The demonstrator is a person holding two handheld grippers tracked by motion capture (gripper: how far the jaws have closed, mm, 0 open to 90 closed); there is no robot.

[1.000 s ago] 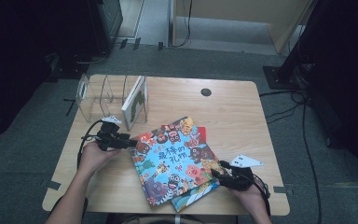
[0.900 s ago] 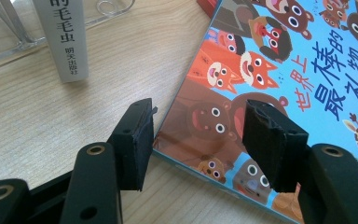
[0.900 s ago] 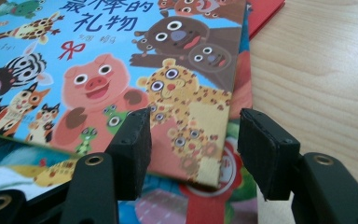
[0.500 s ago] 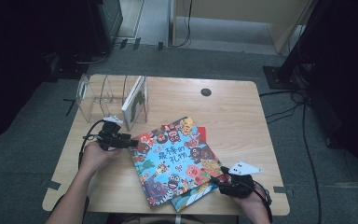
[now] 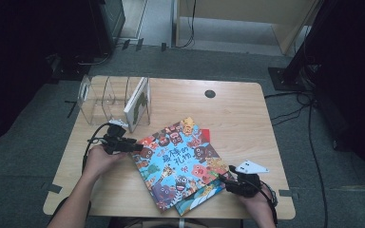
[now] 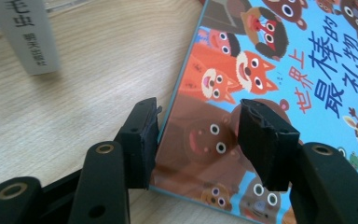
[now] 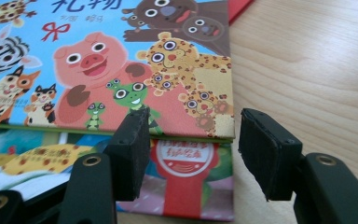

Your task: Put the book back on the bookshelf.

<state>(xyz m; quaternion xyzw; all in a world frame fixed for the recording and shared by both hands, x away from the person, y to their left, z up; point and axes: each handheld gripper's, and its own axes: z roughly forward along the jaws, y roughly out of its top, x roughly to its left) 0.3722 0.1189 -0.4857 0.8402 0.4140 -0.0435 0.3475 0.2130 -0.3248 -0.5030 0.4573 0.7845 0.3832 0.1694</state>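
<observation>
Four books are counted on the table (image 5: 247,109): a blue animal book (image 5: 180,161) on top of a pile near the front edge, a second book (image 5: 200,195) beneath it, a red book (image 5: 206,134) under both, and a white book (image 5: 138,102) upright in one clear rack (image 5: 105,99) near the back left corner. Two grippers are seen, left (image 5: 132,147) and right (image 5: 224,178).

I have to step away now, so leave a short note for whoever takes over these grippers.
Left gripper: open, jaws just closing in, straddling the top picture book's left edge.
Right gripper: open at the stack's near right corner, gripping nothing.
Top picture book lies on a second book on the table.
One white book stands in the clear rack.
Done: that one racked.
Left: lift the top book.
</observation>
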